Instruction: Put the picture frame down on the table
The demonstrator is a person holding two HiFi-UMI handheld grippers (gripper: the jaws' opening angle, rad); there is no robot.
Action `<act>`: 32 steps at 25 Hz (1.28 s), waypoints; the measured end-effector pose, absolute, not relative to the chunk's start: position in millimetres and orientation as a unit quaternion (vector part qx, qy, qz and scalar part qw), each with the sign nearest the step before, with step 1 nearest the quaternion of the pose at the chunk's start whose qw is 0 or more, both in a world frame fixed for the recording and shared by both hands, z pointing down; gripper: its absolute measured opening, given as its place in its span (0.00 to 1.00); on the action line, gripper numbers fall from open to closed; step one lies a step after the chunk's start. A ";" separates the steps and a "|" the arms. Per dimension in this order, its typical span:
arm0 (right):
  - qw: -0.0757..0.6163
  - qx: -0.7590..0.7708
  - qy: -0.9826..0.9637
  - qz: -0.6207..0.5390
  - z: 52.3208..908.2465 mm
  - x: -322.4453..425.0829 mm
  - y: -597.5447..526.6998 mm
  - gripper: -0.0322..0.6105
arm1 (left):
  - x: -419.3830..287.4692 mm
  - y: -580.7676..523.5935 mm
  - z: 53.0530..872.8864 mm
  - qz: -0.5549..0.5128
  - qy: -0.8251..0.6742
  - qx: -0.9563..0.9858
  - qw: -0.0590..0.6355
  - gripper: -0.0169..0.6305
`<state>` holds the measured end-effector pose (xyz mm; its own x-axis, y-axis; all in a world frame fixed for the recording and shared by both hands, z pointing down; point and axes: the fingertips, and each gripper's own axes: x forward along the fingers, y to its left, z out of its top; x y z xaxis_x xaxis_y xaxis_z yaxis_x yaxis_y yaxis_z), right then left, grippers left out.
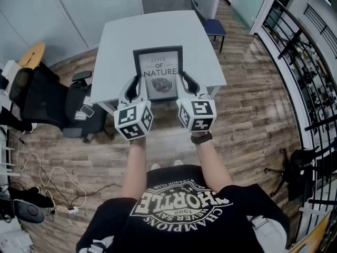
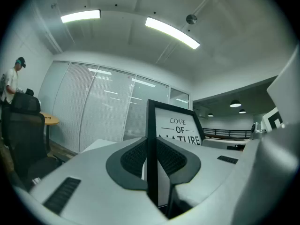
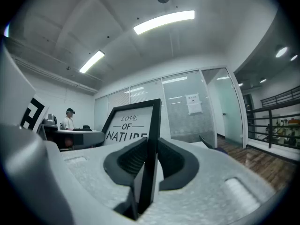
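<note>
While you look down in the head view, the picture frame (image 1: pixel 158 73) hangs over the near half of the table (image 1: pixel 116 41) with its print turned up toward you. The left gripper (image 1: pixel 135 86) is on its left rail and the right gripper (image 1: pixel 185 83) on its right rail. The frame's lower edge lies close to the table's near edge, and this view does not settle whether it touches the top.

In the left gripper view, both pads are clamped on the thin black rail, one on each face. The frame rises upright beyond them, above the table's pale top.

In the right gripper view, the jaws are likewise closed on the opposite rail, with the lettering showing to the left of the pads.

Your hold is only on two narrow rails. If you let one side go before the frame rests on the table, it will likely swing on the other grip and drop. Lowering it unevenly could twist it out of the pads. If you set it too near the table's near edge, it may slide off.
</note>
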<state>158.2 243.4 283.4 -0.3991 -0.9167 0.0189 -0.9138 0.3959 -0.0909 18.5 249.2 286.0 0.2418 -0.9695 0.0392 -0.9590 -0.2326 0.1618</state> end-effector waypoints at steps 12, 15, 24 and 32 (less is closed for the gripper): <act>0.023 -0.535 0.843 -0.042 291.5 194.9 252.5 0.15 | 55.1 269.1 296.9 -0.047 -0.612 0.785 0.087 0.13; 0.024 -0.517 0.854 -0.041 293.7 193.4 253.2 0.15 | 53.7 272.9 300.0 -0.050 -0.622 0.776 0.091 0.13; 0.020 -0.502 0.864 -0.036 301.6 182.2 220.9 0.15 | 42.9 244.5 308.4 -0.055 -0.638 0.762 0.103 0.13; 0.003 -0.500 0.865 -0.040 316.6 151.5 157.3 0.16 | 12.2 179.8 326.5 -0.066 -0.645 0.752 0.122 0.13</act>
